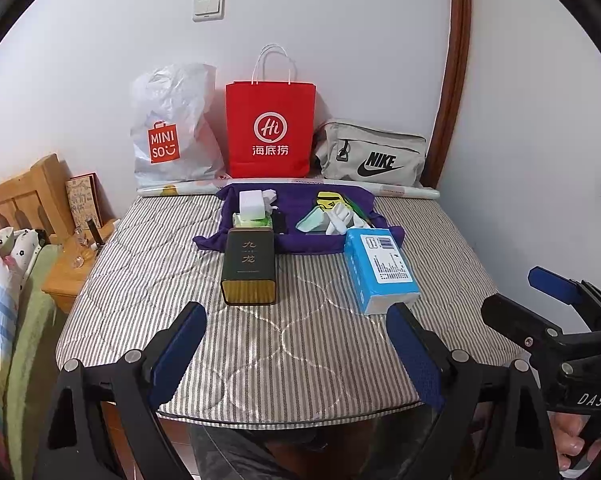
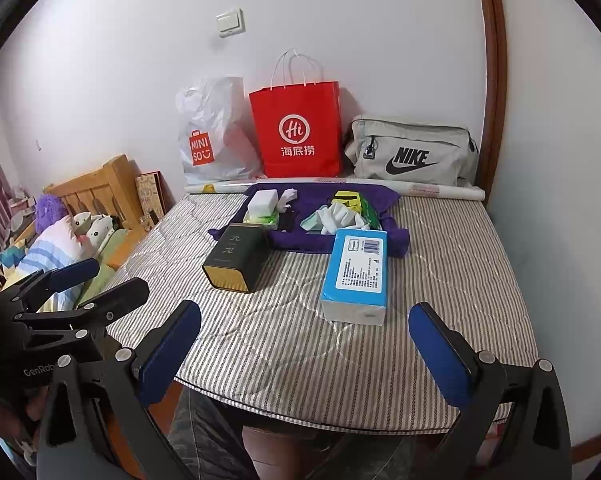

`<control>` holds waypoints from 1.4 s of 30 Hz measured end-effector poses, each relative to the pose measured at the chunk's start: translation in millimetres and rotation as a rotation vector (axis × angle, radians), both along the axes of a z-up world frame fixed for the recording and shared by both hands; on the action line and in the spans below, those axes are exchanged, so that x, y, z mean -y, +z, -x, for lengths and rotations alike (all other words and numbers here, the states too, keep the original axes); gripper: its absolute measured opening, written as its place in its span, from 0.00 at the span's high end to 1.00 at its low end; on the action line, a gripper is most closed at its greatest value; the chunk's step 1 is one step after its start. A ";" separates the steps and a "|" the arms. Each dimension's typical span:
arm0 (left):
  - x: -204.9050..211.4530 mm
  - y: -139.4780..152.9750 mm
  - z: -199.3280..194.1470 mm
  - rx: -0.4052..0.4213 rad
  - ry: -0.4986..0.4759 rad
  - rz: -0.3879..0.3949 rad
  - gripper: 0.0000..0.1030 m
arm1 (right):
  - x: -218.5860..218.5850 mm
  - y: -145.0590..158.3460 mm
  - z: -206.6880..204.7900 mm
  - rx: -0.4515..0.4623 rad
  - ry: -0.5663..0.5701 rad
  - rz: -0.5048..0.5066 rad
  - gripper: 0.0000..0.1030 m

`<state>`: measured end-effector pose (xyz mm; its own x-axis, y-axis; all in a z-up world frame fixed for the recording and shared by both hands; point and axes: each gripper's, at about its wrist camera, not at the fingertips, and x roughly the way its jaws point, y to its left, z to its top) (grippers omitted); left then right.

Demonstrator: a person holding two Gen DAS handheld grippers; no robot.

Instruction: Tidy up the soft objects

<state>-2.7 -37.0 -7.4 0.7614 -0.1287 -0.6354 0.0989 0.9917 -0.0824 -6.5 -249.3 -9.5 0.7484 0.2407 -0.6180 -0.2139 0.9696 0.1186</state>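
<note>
While both grippers hang at the near edge with nothing between their fingers, the scene reads like this, from big to small:

Mattress: the striped grey mattress point(image 1: 260, 344) fills the middle of both views and carries everything else.

Wall row: a white plastic bag point(image 1: 172, 128), a red paper bag point(image 1: 270, 128) and a grey sports bag point(image 1: 372, 156) stand side by side at the far edge, against the wall (the red one in the middle).

Purple cloth: a purple cloth point(image 1: 296, 240) lies spread just in front of the bags, with the small soft things on top of it.

On the cloth, left: a white block point(image 1: 252, 202) sits on a green tissue pack point(image 1: 252, 221).

On the cloth, right: white gloves point(image 1: 340, 218) lie in a loose pile beside a yellow and black packet point(image 1: 327, 199).

Blue tissue pack: the blue tissue pack point(image 2: 356, 272) lies flat on the mattress, its far end touching the cloth's near right corner.

Dark tin: a dark tin point(image 1: 249, 266) with a gold end lies on its side at the cloth's near left edge.

Left gripper: the left gripper point(image 1: 296, 344) has its jaws wide apart, holding nothing, above the near part of the mattress.

Right gripper: the right gripper point(image 2: 304, 348) also has its jaws spread wide and empty, the blue tissue pack just ahead of it.
</note>
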 end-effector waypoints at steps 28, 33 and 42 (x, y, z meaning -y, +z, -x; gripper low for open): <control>1.6 5.9 2.1 0.005 -0.008 -0.012 0.11 | 0.5 1.2 0.5 0.004 0.000 -0.001 0.01; 1.8 6.0 2.5 0.007 -0.009 -0.013 0.11 | 0.6 5.2 0.8 0.005 -0.001 -0.002 0.01; 2.2 5.7 3.0 0.009 -0.009 -0.014 0.11 | 1.2 6.5 1.5 0.006 -0.002 -0.001 0.01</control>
